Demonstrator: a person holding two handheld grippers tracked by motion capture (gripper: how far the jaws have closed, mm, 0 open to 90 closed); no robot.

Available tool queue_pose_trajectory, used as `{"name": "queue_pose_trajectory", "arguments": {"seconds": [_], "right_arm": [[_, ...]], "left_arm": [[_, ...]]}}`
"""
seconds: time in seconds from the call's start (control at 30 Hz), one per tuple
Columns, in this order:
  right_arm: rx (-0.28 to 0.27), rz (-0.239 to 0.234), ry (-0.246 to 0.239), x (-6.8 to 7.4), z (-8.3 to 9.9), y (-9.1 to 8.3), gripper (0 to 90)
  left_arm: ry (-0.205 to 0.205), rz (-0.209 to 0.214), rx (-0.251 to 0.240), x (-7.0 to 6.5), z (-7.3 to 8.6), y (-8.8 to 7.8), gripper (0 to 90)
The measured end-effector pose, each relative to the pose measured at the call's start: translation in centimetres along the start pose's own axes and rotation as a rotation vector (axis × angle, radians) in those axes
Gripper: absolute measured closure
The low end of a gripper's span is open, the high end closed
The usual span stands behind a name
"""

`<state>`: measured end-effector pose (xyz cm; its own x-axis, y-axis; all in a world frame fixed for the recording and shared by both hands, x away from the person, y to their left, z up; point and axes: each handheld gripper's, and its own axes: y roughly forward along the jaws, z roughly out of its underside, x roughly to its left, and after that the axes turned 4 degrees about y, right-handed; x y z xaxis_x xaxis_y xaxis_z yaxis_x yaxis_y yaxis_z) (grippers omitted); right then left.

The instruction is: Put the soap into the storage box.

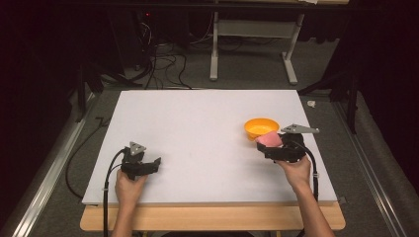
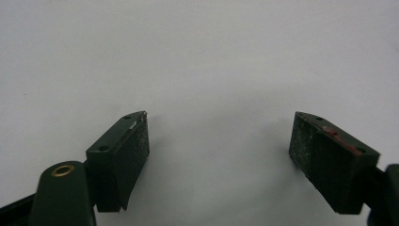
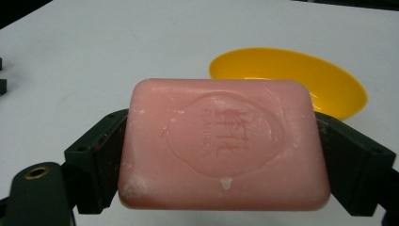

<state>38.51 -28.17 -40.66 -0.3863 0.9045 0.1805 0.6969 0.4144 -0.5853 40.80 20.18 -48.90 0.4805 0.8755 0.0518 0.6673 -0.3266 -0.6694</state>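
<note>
White board covers the bench (image 1: 207, 148), dark room and cables beyond. Right gripper (image 3: 221, 155) pinches a pink soap bar (image 3: 223, 146) by its short ends, held just short of the yellow dish (image 3: 301, 77), probably so it can be lowered in flat. Stamped face is up and toward the camera; long axis runs jaw to jaw, crosswise to the reach. Left gripper (image 2: 219, 160) sits well apart near the front edge, jaws spread on nothing, likely idle.

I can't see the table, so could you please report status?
Left tongs open, empty. Right tongs shut on pink soap bar. Yellow bowl just beyond, path clear.
</note>
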Motion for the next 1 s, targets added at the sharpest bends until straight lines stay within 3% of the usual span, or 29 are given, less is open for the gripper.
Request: {"name": "queue_pose_trajectory", "arguments": {"seconds": [0.5,1.0], "right_arm": [[-0.004,0.03,0.013,-0.8,-1.2,-0.4,13.9],[0.021,0.042,0.033,-1.1,-2.9,0.7,13.9]], "left_arm": [[0.001,0.003,0.004,0.0,0.0,0.0,21.0],[-0.001,0.004,0.003,0.1,0.0,0.0,21.0]]}}
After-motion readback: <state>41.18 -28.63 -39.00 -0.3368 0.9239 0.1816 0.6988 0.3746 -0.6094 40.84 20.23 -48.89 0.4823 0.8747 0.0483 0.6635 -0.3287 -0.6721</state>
